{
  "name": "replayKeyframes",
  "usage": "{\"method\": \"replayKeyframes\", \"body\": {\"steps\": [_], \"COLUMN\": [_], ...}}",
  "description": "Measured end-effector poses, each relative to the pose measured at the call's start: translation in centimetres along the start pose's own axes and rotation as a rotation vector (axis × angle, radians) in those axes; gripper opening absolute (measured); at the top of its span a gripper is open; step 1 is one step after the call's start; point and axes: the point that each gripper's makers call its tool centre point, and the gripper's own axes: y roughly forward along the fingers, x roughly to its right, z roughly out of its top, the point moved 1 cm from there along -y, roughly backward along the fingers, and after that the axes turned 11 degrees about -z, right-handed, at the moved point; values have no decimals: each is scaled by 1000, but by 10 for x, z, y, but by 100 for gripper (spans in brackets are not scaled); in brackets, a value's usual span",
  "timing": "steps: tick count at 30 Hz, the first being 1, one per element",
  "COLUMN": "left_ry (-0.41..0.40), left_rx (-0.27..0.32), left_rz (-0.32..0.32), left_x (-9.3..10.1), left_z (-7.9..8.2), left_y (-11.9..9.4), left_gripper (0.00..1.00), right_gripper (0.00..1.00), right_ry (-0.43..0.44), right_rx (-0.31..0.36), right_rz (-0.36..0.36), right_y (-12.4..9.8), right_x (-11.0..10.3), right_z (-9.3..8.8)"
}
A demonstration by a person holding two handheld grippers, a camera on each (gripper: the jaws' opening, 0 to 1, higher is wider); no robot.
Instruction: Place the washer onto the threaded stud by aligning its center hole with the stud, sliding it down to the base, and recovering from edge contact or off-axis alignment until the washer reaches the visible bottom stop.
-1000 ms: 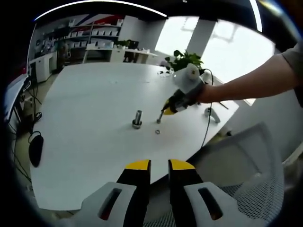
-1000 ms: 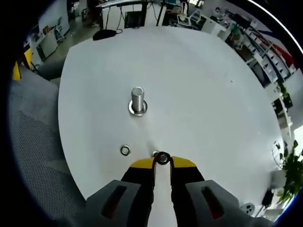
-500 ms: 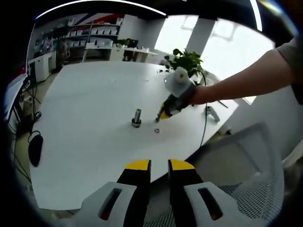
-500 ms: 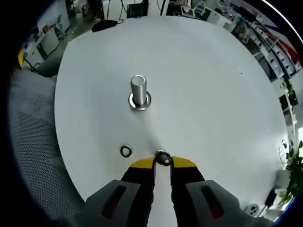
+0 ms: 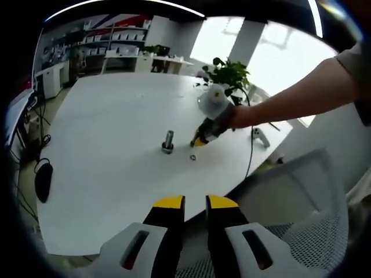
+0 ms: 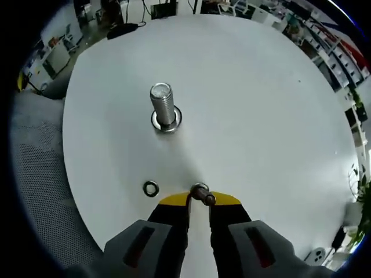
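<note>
Between right gripper [image 6: 199,200] tips: small, seemingly silver washer [image 6: 200,191].

path to stud [image 6: 163,108]: open | obstacle: loose washer [image 6: 151,188] nr jaws

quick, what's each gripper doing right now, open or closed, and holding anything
Left gripper: jaws slightly apart, holding nothing, off the table edge.
Right gripper: closed on a washer, short of the stud.
</note>
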Motion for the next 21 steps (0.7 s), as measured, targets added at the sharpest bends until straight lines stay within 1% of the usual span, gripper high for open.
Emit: {"method": "replayKeyframes", "body": {"steps": [3,8,10,13,16,18,21], "left_ry": [0,5,7,4,2,4,4], "left_rx": [-1,-10,-10,-4,-8,-9,-7], "left_rz": [-1,-9,-10,-7,-10,-10,-11], "left_x": [0,1,2,1,1,1,1], "left_z": [0,-1,-1,0,-1,-1,0], "left_y": [0,1,1,1,1,1,1], "left_gripper": [12,12,12,12,12,12,12], "right_gripper": [14,15,15,17,18,19,20], "right_ry": [20,22,53,75,74,71,82], "right_rx": [-3,-9,-13,-19,-19,-12,9], "right_rz": [2,-2,-9,-12,-1,7,21], "right_y": [-2,-6,-7,-7,-9,-7,-10], "right_x": [-1,-3,-4,-10,-17,-20,-28], "right_z": [-2,-9,-13,-18,-21,-23,-21]}}
